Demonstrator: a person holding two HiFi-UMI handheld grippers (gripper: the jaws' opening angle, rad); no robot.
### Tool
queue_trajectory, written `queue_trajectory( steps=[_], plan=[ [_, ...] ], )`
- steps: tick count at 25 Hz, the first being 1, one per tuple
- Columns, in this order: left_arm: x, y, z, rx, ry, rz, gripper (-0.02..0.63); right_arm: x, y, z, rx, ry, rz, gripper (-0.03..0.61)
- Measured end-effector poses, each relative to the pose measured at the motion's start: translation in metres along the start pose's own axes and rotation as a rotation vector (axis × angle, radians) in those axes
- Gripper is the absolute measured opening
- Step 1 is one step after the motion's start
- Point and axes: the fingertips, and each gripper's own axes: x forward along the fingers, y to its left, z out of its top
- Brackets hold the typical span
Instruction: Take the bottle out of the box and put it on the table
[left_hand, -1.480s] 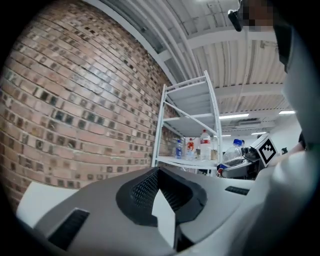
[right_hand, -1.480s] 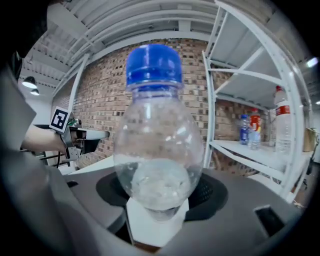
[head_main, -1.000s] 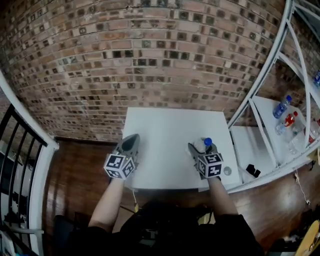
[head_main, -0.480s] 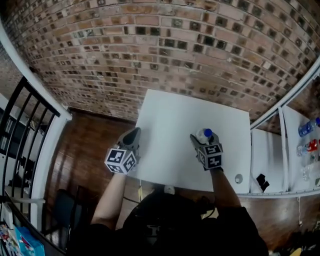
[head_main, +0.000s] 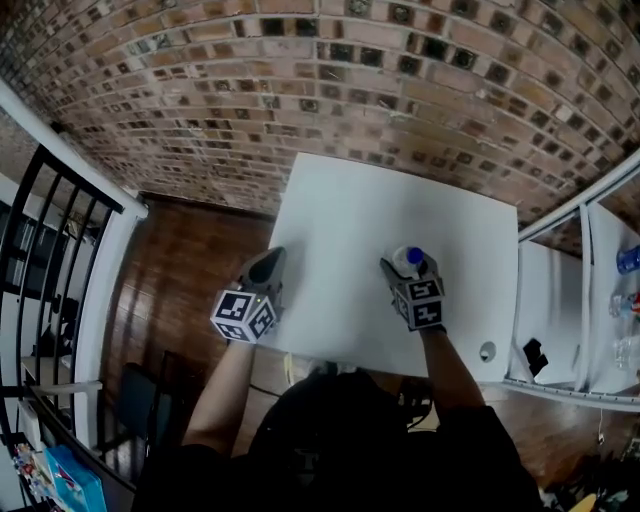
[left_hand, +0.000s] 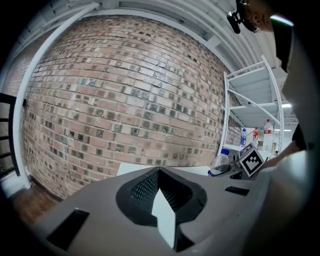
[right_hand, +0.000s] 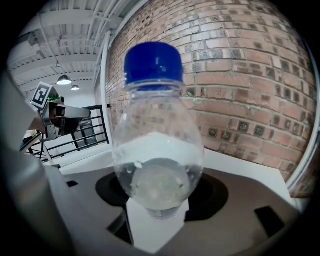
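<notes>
A clear plastic bottle (head_main: 410, 263) with a blue cap stands upright between the jaws of my right gripper (head_main: 401, 272), which is shut on its body over the near right part of the white table (head_main: 350, 220). In the right gripper view the bottle (right_hand: 157, 145) fills the middle, its base low between the jaws of that gripper (right_hand: 157, 202). My left gripper (head_main: 264, 268) hangs at the table's near left edge, jaws together and holding nothing. The left gripper view shows its own tip (left_hand: 160, 172) and the bottle (left_hand: 220, 162) far off at the right. No box is in view.
A brick wall (head_main: 330, 90) runs behind the table. A black railing (head_main: 60, 290) stands at the left over a wooden floor. A white shelf frame (head_main: 560, 300) holding bottles (head_main: 628, 260) borders the table's right side. A small round object (head_main: 487, 351) lies near the table's right front corner.
Both grippers have sunk closer to the table. The right one still holds the bottle upright. The head view has swung left and tilted further down.
</notes>
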Motion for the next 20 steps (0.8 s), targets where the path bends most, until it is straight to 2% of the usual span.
queue_trajectory(
  steps=[4, 8, 17, 20],
  plan=[
    [0.005, 0.0, -0.008, -0.003, 0.021, -0.003, 0.003, 0.005, -0.001, -0.006, 0.019, -0.001, 0.0, 0.296],
    [0.009, 0.0, -0.016, -0.01, 0.04, -0.006, 0.003, 0.008, 0.002, -0.004, -0.006, -0.009, 0.013, 0.296],
    [0.007, -0.005, -0.03, -0.015, 0.076, -0.026, 0.003, 0.012, -0.005, -0.003, 0.049, -0.037, 0.007, 0.31],
    [0.004, -0.005, -0.026, -0.007, 0.073, -0.028, 0.003, 0.011, -0.009, 0.001, 0.061, -0.063, -0.011, 0.374]
  ],
)
